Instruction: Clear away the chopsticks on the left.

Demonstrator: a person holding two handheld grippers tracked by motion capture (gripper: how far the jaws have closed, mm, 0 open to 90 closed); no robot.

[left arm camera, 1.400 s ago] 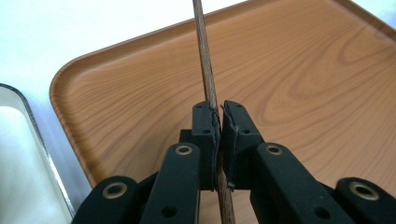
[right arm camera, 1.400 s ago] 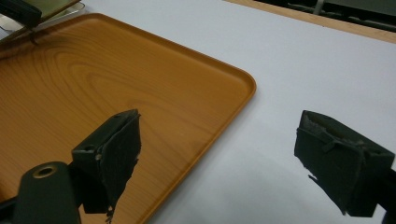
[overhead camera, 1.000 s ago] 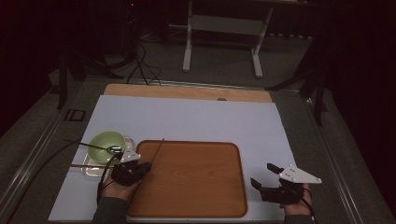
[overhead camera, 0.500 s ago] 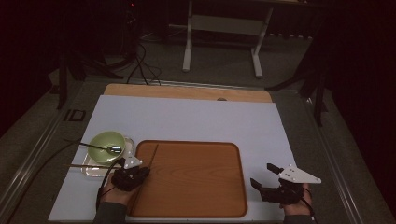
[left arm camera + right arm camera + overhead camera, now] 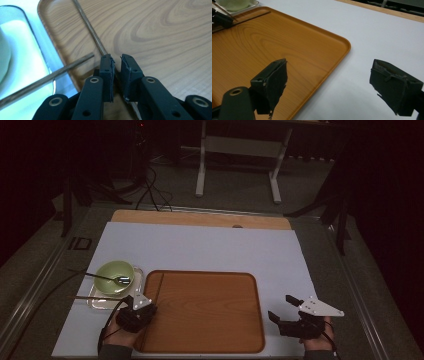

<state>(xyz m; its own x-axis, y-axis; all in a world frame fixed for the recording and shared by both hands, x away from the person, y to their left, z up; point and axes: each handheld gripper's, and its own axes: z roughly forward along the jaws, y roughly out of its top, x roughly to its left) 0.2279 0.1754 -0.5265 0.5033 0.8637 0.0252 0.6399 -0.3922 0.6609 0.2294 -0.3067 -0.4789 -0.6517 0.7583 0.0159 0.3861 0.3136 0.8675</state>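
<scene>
Wooden chopstick [image 5: 88, 25] lies on tray [image 5: 155, 32] by its left rim. Left gripper [image 5: 117, 62] jaws just opening — slim gap, stick between, pads off it. Lift straight up, no nudge. Right gripper [image 5: 332, 82] jaws wide apart over tray edge.

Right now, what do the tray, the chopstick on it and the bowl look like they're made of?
Tray: wood or a wood-look laminate, smooth, with bold grain swirls. Chopstick: dark wood, judging by its fine streaks. Bowl: pale green with a slight sheen, glazed ceramic or plastic; hard to tell which.
</scene>
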